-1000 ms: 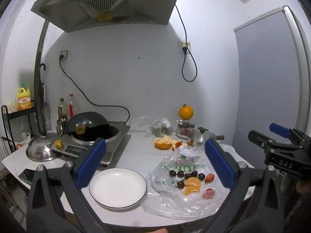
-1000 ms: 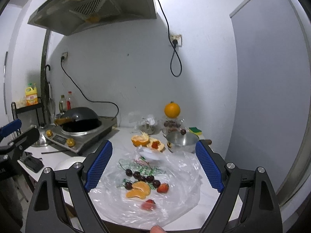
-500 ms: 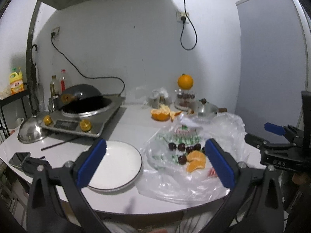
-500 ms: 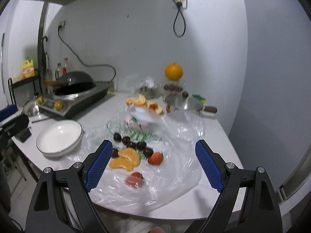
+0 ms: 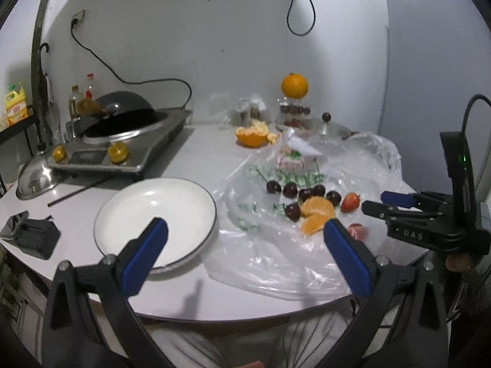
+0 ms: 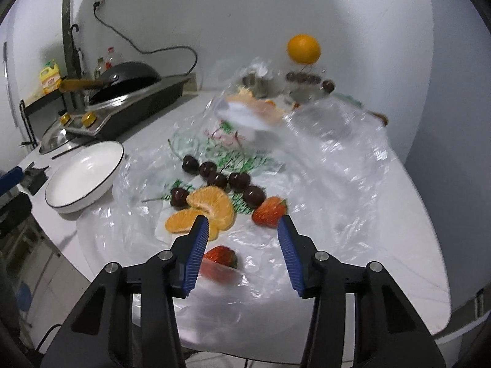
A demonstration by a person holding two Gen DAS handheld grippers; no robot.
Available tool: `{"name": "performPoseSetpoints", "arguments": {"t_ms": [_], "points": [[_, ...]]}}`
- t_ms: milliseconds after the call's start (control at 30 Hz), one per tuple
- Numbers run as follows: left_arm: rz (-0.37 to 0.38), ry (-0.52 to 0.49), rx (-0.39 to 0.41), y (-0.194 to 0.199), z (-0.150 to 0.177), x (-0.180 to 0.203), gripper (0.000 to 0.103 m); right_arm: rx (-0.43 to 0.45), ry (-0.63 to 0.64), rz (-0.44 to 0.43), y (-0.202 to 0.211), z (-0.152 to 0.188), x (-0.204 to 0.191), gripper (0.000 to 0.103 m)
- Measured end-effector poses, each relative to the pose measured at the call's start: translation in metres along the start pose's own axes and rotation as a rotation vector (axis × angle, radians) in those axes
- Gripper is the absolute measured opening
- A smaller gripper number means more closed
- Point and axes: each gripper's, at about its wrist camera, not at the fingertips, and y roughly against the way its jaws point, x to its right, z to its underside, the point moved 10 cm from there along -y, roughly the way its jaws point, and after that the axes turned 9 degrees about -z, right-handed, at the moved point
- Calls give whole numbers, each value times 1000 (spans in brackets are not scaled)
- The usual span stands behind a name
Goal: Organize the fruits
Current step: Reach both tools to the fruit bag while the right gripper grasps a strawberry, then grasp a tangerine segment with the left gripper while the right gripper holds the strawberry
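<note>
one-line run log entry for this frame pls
phase: approach | right gripper: jaws just been closing, nothing between, above strawberry | left gripper: open, empty | plate: empty | fruit on plastic bag

plate (image 5: 153, 211) sits left of the plastic bag (image 5: 307, 245) on the table (image 5: 196, 159); cherries (image 5: 290, 190), orange segments (image 5: 317, 211), strawberries (image 5: 350, 201) lie on the bag, stove (image 5: 122, 144) behind-left.

Cherries (image 6: 219, 179), orange segments (image 6: 211, 205), strawberries (image 6: 270, 211) on plastic.

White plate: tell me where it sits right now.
In the left wrist view the white plate sits left of the plastic bag, in front of the stove.
</note>
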Motion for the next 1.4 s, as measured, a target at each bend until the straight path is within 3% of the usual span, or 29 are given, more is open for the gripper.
{"name": "performPoseSetpoints", "arguments": {"t_ms": [300,733,867,1067,1300,1400], "points": [[8,-39,-68,-24,15,21,102,-77,-17,-66,-27,21,-2,50],[-20,-79,-90,-41,9,41,102,-118,-11,-154,-37,38,-14,50],[-28,-109,-66,-43,-3,49,102,-104,-9,-177,-36,38,-12,39],[-3,-183,-50,-55,-15,77,101,-27,-47,-220,-19,25,-4,33],[43,-250,-68,-75,-11,113,101,62,-79,-187,0,2,25,33],[63,-258,-89,-83,-8,121,91,75,-95,-176,1,0,40,33]]}}
